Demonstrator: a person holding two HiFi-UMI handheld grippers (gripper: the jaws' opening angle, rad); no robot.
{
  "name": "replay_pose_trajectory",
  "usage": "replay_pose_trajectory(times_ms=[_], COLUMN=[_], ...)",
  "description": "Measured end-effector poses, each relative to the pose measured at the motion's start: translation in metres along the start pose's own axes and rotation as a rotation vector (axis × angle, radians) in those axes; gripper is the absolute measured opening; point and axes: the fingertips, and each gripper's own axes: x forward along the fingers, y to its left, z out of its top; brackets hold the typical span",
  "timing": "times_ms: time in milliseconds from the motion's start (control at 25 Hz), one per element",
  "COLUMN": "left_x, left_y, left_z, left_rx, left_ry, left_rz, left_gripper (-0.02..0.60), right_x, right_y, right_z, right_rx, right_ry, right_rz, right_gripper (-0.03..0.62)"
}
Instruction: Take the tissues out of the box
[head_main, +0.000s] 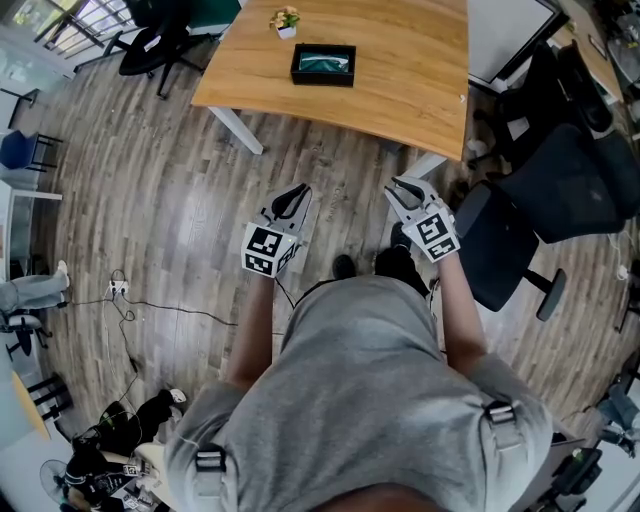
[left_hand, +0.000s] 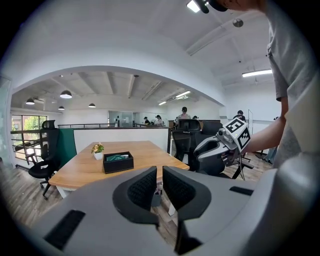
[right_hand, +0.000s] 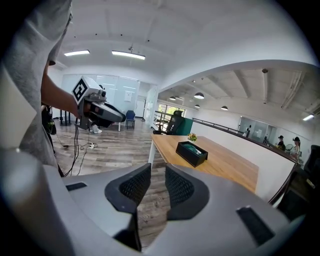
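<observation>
A black tissue box with teal tissue showing inside sits on the wooden table, far ahead of both grippers. It also shows in the left gripper view as the box and in the right gripper view as the box. My left gripper hangs over the floor at waist height, its jaws nearly together around nothing. My right gripper is level with it, jaws a little apart and empty. Each gripper appears in the other's view: right gripper, left gripper.
A small potted plant stands behind the box. A black office chair is at the right, close to the table's corner, and another chair is at the far left. Cables and a power strip lie on the floor at left.
</observation>
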Motion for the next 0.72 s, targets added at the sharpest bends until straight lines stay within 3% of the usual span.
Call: replay_pose_trajectory(times_ms=[120, 320, 720], left_x=[-0.002, -0.002, -0.003], left_y=[0.003, 0.01, 0.013], left_z=[-0.001, -0.002, -0.005], left_rx=[-0.014, -0.013, -0.018], left_ry=[-0.001, 0.008, 0.003], left_rz=[0.007, 0.016, 0.001], left_gripper=[0.103, 0.168, 0.238], right_x=[0.0, 0.002, 0.007], right_y=[0.0, -0.001, 0.001], right_z=[0.002, 0.004, 0.006], right_rx=[0.014, 0.011, 0.013], right_ry=[-0.008, -0.009, -0.018], right_rz=[0.004, 0.002, 0.0], right_gripper=[0.126, 0.201, 0.284])
